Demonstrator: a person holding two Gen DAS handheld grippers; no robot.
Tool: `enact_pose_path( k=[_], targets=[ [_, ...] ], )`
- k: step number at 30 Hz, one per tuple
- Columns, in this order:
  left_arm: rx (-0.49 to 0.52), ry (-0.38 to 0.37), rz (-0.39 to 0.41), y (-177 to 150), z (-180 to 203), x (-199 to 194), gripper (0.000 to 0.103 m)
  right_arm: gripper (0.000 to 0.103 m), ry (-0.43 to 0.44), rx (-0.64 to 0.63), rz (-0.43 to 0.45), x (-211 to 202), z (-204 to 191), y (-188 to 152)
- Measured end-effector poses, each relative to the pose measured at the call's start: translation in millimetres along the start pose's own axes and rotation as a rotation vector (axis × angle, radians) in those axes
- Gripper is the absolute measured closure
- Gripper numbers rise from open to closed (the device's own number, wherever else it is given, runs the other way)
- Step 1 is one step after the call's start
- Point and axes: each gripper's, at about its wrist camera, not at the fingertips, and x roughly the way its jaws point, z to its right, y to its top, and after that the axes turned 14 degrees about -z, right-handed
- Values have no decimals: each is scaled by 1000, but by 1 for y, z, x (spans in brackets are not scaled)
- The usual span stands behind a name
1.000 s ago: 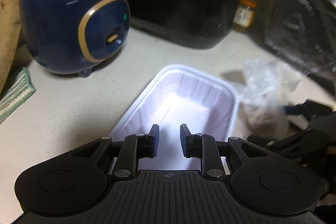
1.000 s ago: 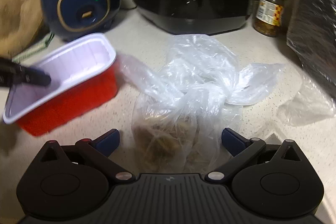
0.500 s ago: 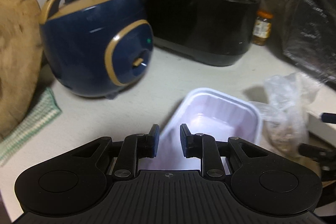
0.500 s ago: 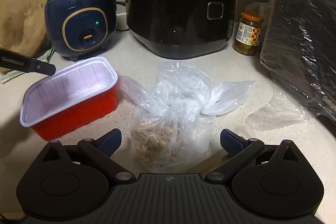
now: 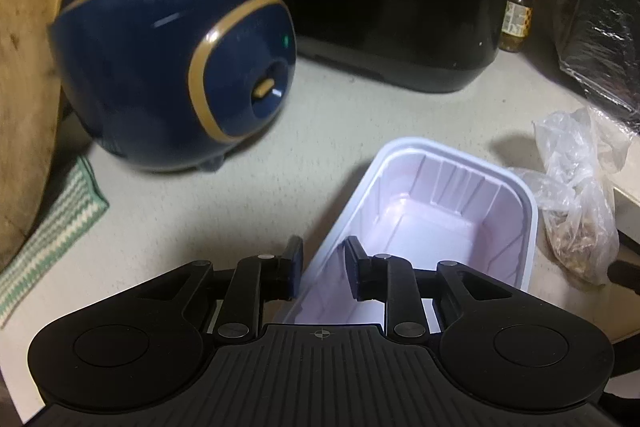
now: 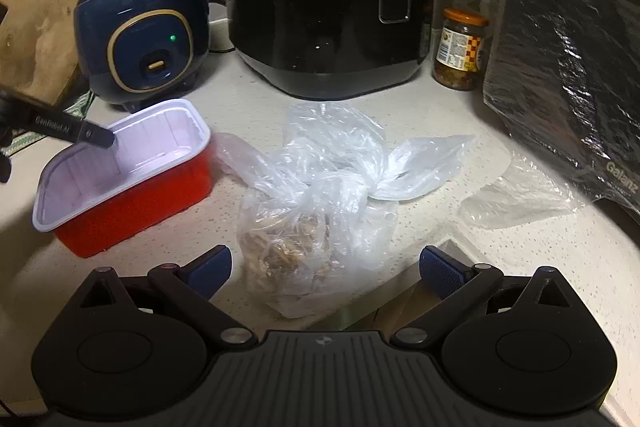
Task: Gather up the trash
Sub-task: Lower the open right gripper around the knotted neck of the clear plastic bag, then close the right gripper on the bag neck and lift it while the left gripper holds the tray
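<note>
Your left gripper (image 5: 322, 269) hangs over the near left edge of the red tub (image 6: 132, 203). Its jaws are a small way apart and have just been opening a bit more. One finger is outside the tub's wall and the other finger is inside, so the white rim (image 5: 328, 247) sits in the gap between them. The pads do not press on it.

Your right gripper (image 6: 326, 269) has its jaws spread wide. It holds nothing. The tied clear bag (image 6: 316, 211) with brown scraps inside sits on the counter (image 6: 520, 267) between the two blue pads, and neither pad touches it.

The tub is white inside and has nothing in it. It stands on the counter just to the left of the bag. A loose bit of clear plastic wrap (image 6: 516, 199) lies further to the right, near the black box wrapped in film (image 6: 568, 59).

Behind the tub stands the blue rice cooker (image 6: 144, 35) with its green light on. Next to it is the big black cooker (image 6: 328, 23), and a jar with an orange lid (image 6: 460, 51) stands to its right. A striped green cloth (image 5: 52, 231) lies by the wooden board (image 5: 24, 99) on the far left.
</note>
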Motion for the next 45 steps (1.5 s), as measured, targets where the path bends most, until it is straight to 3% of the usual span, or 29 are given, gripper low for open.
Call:
enact_pose_path(
  k=[8, 13, 16, 20, 24, 26, 29, 32, 37, 45],
  targets=[
    [-11, -161, -69, -29, 11, -3, 76, 2, -14, 15, -6, 7, 2, 3],
    [-58, -158, -48, -34, 17, 7, 76, 4, -44, 30, 24, 13, 1, 16],
    [-107, -202, -40, -36, 13, 14, 82, 4, -29, 51, 39, 21, 3, 30],
    [-204, -217, -35, -46, 6, 15, 89, 12, -4, 76, 0, 43, 4, 48],
    [-272, -233, -24, -52, 2, 14, 90, 13, -19, 42, -22, 56, -2, 49],
    [-303, -257, -7, -54, 0, 11, 91, 25, -19, 29, -39, 61, -4, 47],
    [-322, -261, 12, -51, 1, 6, 92, 60, 24, 28, -56, 56, -5, 44],
    [-302, -263, 36, -48, 9, -4, 92, 69, 101, 53, -58, 38, -1, 40],
    [-218, -290, 68, -42, 42, -18, 92, 73, 172, 125, -17, -9, 22, 13],
    [-31, -382, 62, -43, 127, -32, 93, 74, 58, 269, -4, -61, 86, -59]
  ],
)
